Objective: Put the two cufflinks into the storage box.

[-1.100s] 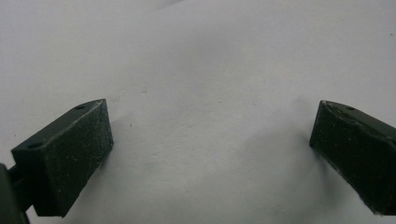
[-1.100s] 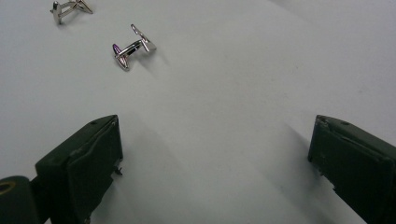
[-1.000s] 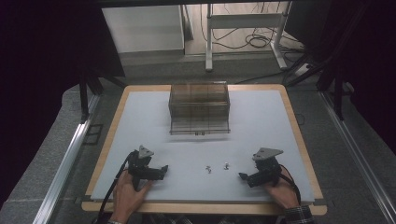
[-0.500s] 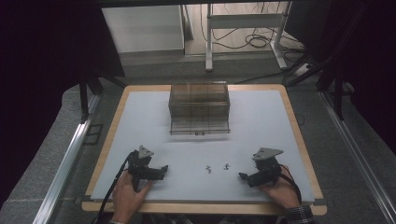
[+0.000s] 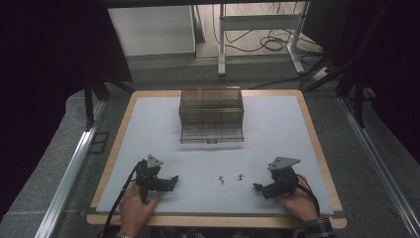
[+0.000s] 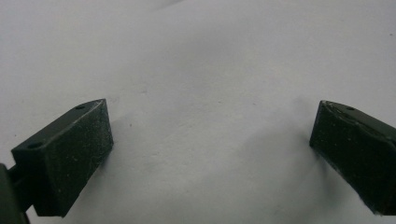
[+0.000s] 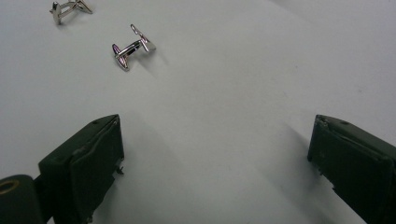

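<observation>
table (image 5: pixel 277 124) w/ mat on top; clear drawer box (image 5: pixel 211 114) sits at the far middle of the mat, its drawer pulled out toward the person. two cufflinks lie on the mat near the front edge, between the grippers: one cufflink (image 5: pixel 221 179) to the left, other cufflink (image 5: pixel 240 175) just right of it & slightly further back, apart. left gripper (image 5: pixel 173 179) at front left, right gripper (image 5: pixel 256 187) at front right, both well in front of the box. in right gripper view, nearer cufflink (image 7: pixel 132 47) lies ahead-left of the jaws, the farther one (image 7: pixel 70 8) beyond it.
</observation>
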`<act>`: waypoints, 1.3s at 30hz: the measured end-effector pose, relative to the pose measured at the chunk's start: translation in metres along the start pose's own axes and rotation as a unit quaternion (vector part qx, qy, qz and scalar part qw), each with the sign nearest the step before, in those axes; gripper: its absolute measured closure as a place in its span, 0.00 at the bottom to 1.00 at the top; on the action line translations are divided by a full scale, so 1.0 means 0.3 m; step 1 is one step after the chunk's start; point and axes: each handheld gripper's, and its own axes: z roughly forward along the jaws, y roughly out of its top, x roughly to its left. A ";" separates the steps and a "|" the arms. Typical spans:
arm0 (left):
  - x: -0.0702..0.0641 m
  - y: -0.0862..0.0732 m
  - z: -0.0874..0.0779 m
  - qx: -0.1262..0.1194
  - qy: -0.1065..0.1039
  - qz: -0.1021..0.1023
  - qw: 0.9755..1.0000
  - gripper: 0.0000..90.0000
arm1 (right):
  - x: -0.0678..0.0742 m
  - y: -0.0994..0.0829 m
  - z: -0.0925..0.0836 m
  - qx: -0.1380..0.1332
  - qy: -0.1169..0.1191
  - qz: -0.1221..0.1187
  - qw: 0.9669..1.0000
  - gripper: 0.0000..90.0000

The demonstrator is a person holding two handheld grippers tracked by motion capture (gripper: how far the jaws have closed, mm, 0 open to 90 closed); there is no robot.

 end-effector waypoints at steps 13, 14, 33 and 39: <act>0.000 0.000 0.000 0.000 0.000 0.000 1.000 0.00 | 0.002 0.008 -0.008 0.009 -0.007 0.007 1.000 0.08; 0.000 0.000 0.000 0.000 0.000 0.000 1.000 0.00 | 0.002 0.008 -0.008 0.009 -0.007 0.007 1.000 0.08; 0.000 0.000 0.000 0.000 0.000 0.000 1.000 0.00 | -0.004 0.046 -0.037 0.033 0.010 0.014 0.999 0.18; 0.000 0.000 0.000 0.000 0.000 0.000 1.000 0.00 | -0.001 0.059 -0.032 0.040 0.020 0.019 0.999 0.22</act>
